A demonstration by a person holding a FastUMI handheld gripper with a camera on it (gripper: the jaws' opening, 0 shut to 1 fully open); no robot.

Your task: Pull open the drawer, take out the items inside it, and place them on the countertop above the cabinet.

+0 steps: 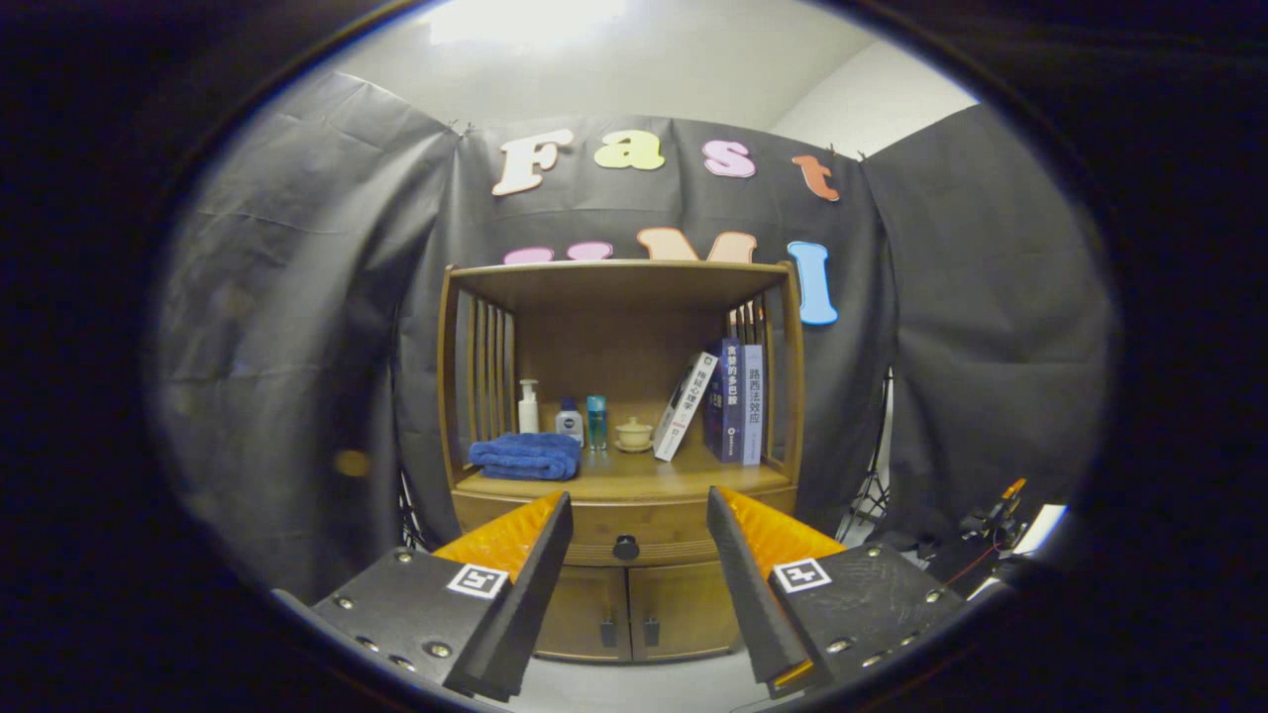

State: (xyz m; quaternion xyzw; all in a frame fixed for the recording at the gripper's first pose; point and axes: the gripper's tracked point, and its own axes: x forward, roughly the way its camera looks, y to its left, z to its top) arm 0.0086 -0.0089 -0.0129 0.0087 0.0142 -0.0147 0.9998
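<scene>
A wooden cabinet [624, 297] stands ahead against the booth wall. Its drawer [634, 530] is shut, with a dark round knob [625, 547] at its middle. The countertop [634, 483] above the drawer carries a folded blue towel [526, 457], three small bottles [567, 416], a small lidded cup on a saucer [633, 434] and books [728, 401]. My gripper [639, 505] is open, some way short of the cabinet, and the knob shows between its fingers. Nothing is held. What lies inside the drawer is hidden.
Two small doors [634, 609] sit below the drawer. Slatted side walls and a top shelf [619, 272] frame the countertop. A stand and cables [976, 535] are on the floor to the right of the cabinet.
</scene>
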